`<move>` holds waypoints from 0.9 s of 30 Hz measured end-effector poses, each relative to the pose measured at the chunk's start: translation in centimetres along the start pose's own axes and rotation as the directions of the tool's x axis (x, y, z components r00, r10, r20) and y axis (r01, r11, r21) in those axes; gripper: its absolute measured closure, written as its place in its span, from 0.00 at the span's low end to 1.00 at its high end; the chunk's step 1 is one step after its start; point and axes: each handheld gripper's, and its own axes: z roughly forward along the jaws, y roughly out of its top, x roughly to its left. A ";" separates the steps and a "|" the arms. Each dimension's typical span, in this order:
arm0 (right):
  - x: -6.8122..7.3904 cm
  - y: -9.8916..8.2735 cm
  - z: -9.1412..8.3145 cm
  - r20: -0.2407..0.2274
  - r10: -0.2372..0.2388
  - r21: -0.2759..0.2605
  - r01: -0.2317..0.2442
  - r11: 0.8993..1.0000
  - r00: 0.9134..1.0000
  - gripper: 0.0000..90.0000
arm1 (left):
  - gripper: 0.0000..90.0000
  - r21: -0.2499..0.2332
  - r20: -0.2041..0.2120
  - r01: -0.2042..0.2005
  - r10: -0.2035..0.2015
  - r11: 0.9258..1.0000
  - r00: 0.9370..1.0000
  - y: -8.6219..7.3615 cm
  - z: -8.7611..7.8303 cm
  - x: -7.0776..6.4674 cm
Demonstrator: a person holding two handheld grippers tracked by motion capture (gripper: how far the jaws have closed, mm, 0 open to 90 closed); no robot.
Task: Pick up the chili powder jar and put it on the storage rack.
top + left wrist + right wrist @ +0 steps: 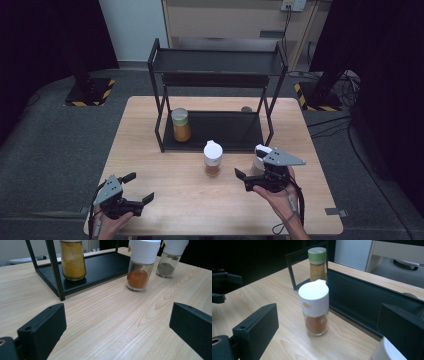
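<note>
In the high view, a light wooden table (165, 150) is carrying a black two-tier metal rack (217, 95) at its far middle. A green-lidded glass jar of yellow-orange powder (180, 125) is standing on the left of the rack's lower shelf. A white-capped glass shaker of orange-red spice (212, 158) is standing on the table just in front of the rack. The left gripper (138, 188) is resting at the near left corner, jaws spread wide and empty. The right gripper (244, 180) is sitting near right, jaws apart, with a white-capped glass shaker of dark spice (260, 156) just behind it.

In the left gripper view, both black jaws are standing wide over bare wood, the jar, orange-red shaker and dark shaker lying far ahead.

In the right gripper view, the jaws are gaping wide, the orange-red shaker standing between and beyond them, untouched.
</note>
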 end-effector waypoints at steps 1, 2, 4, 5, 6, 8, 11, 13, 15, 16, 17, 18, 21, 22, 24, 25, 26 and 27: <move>0.0 0.2 0.2 -0.002 -0.002 0.004 0.002 1.000 1.000 0.05 | 0.00 0.001 0.001 -0.002 0.002 1.000 1.000 0.0 0.0 0.0; 0.0 0.4 0.5 -0.005 0.000 0.007 0.000 1.000 1.000 0.05 | 0.00 0.002 0.001 -0.002 0.002 1.000 1.000 0.0 0.0 0.0; 0.1 0.7 1.0 -0.012 0.002 0.011 -0.001 1.000 1.000 0.05 | 0.00 0.003 0.003 -0.003 0.003 1.000 1.000 0.0 0.1 0.0; 0.1 0.8 1.2 -0.016 0.000 0.012 0.000 1.000 1.000 0.05 | 0.00 0.003 0.003 -0.003 0.003 1.000 1.000 0.0 0.1 0.0; 0.2 0.9 1.5 -0.019 -0.001 0.013 0.002 1.000 1.000 0.05 | 0.00 0.002 0.004 -0.003 0.003 1.000 1.000 0.0 0.1 0.0; 0.3 1.1 2.1 -0.023 -0.003 0.017 0.004 1.000 1.000 0.05 | 0.00 0.002 0.005 -0.002 0.002 1.000 1.000 0.0 0.1 0.0; 0.4 1.5 3.2 -0.030 0.000 0.021 0.000 1.000 1.000 0.05 | 0.00 0.002 0.005 -0.002 0.002 1.000 1.000 0.0 0.1 0.0; 0.5 1.7 4.0 -0.038 0.002 0.026 -0.001 1.000 0.999 0.05 | 0.00 0.001 0.006 -0.003 0.003 1.000 1.000 0.0 0.0 0.0; 0.5 1.8 4.8 -0.041 0.002 0.032 -0.001 0.999 0.999 0.05 | 0.00 0.001 0.007 -0.001 0.001 1.000 1.000 0.0 0.1 0.1; 0.5 1.9 5.1 -0.045 0.006 0.037 -0.005 0.999 0.999 0.05 | 0.00 0.001 0.008 -0.002 0.002 1.000 1.000 0.0 0.1 0.1; 0.6 1.9 5.5 -0.044 0.005 0.040 -0.003 0.999 0.999 0.05 | 0.00 0.001 0.009 -0.001 0.001 1.000 1.000 0.0 0.1 0.1; 0.6 2.0 5.8 -0.044 0.004 0.046 -0.002 0.999 0.999 0.05 | 0.00 0.001 0.009 -0.001 0.001 1.000 1.000 0.0 0.1 0.1; 0.8 2.2 6.8 -0.039 -0.005 0.062 0.007 0.998 0.999 0.05 | 0.00 0.001 0.010 -0.002 0.002 1.000 1.000 0.0 0.1 0.1; 0.9 2.2 7.1 -0.037 -0.006 0.066 0.008 0.998 0.999 0.05 | 0.00 0.001 0.011 -0.002 0.002 1.000 1.000 0.0 0.1 0.1; 0.8 2.3 7.6 -0.040 0.000 0.070 0.002 0.998 0.999 0.05 | 0.00 0.001 0.011 -0.003 0.003 1.000 1.000 0.0 0.1 0.1; 1.0 2.4 7.8 -0.036 -0.002 0.072 0.004 0.997 0.999 0.05 | 0.00 0.002 0.011 -0.003 0.003 1.000 1.000 0.0 0.1 0.1; 1.1 2.5 8.1 -0.033 -0.010 0.073 0.012 0.997 0.999 0.05 | 0.00 0.002 0.011 -0.003 0.003 1.000 1.000 0.0 0.1 0.1; 1.3 2.5 8.4 -0.030 -0.016 0.076 0.019 0.997 0.999 0.05 | 0.00 0.002 0.011 -0.004 0.004 1.000 1.000 0.0 0.1 0.1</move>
